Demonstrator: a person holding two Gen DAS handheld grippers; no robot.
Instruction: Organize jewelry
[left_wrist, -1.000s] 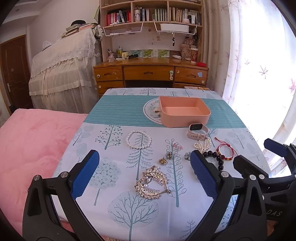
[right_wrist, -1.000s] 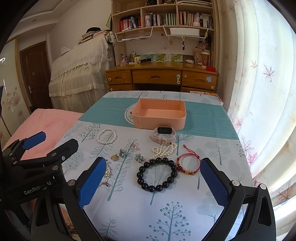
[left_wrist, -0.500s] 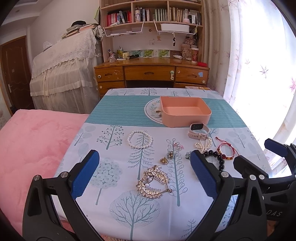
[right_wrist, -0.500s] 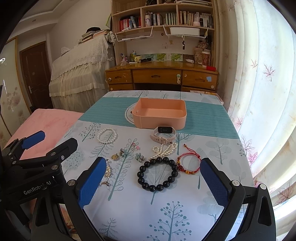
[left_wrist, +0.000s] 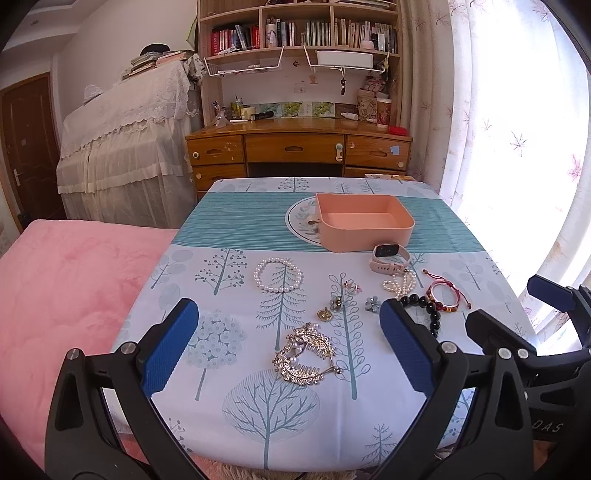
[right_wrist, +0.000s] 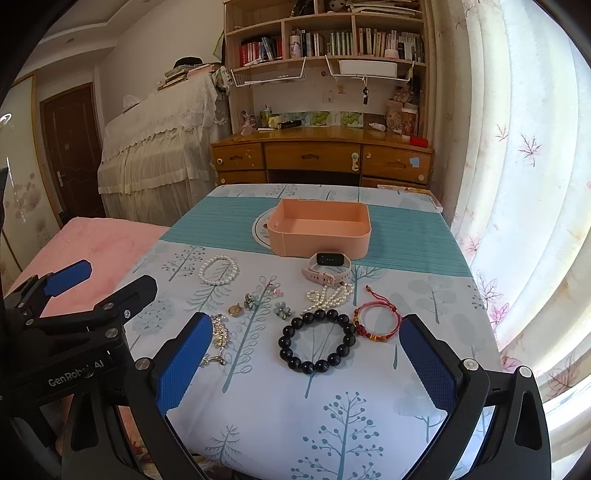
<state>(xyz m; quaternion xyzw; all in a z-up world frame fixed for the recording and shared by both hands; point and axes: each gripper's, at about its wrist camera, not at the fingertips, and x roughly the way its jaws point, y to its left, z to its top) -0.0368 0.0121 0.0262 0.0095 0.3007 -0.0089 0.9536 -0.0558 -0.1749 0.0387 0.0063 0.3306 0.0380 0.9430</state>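
Note:
An empty pink box (left_wrist: 364, 225) (right_wrist: 320, 227) stands mid-table. Jewelry lies in front of it: a pearl bracelet (left_wrist: 279, 275) (right_wrist: 218, 270), a pink smartwatch (left_wrist: 389, 256) (right_wrist: 327, 268), a pearl strand (right_wrist: 330, 297), a black bead bracelet (right_wrist: 317, 345) (left_wrist: 428, 310), a red cord bracelet (right_wrist: 377, 320) (left_wrist: 445, 295), small charms (left_wrist: 334, 304) (right_wrist: 255, 301) and a gold hair comb (left_wrist: 304, 354) (right_wrist: 218, 338). My left gripper (left_wrist: 288, 345) is open and empty above the comb. My right gripper (right_wrist: 306, 358) is open and empty above the black beads.
The tree-print tablecloth (left_wrist: 258, 417) covers the table. A pink bed (left_wrist: 70, 291) lies to the left, curtains (right_wrist: 517, 184) to the right, and a wooden desk (left_wrist: 295, 147) with bookshelves beyond the far edge.
Both views have shifted slightly; the jewelry sits a little further right in the left wrist view. Both grippers stay open and empty.

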